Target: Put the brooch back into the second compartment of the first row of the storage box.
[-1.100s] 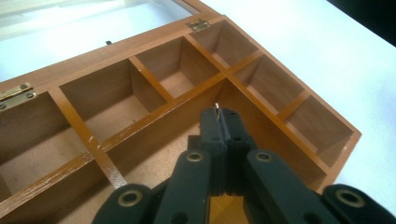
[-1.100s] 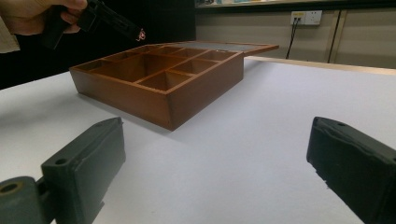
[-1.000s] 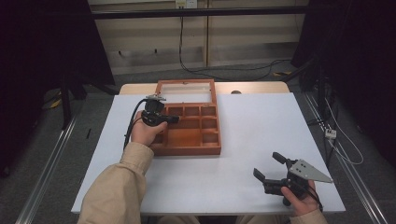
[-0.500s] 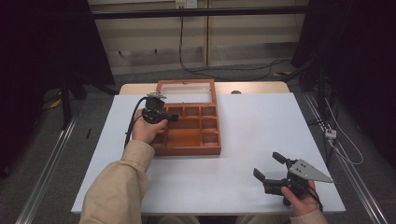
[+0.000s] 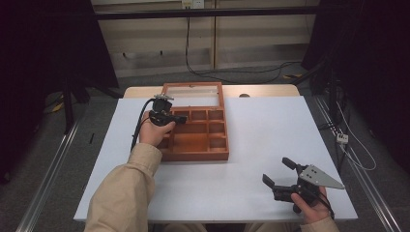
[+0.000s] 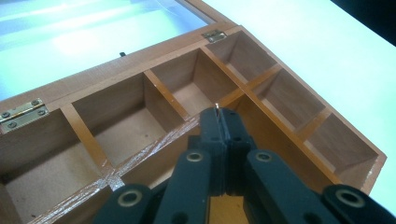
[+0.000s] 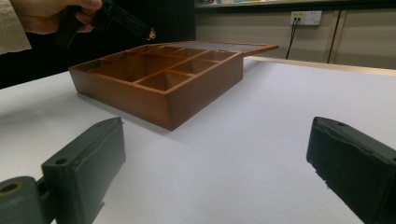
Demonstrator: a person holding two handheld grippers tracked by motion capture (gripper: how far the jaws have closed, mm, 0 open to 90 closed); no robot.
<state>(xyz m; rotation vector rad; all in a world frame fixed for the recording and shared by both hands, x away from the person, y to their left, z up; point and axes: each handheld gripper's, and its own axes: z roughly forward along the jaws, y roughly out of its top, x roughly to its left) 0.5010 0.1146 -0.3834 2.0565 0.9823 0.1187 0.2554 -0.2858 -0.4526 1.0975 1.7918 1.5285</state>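
Left gripper [image 6: 219, 116], jaws pressed together on a thin pin-like sliver [image 6: 217, 107], hangs over the wooden compartment box [image 5: 218, 153], dividers directly beneath; right gripper [image 5: 282, 173], jaws wide apart, sits well off at the near edge of the white table [image 5: 270, 121]; dim room beyond.

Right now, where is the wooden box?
In the high view the box sits open on the white table, left of the middle toward the far edge. The left gripper hovers over its left compartments.
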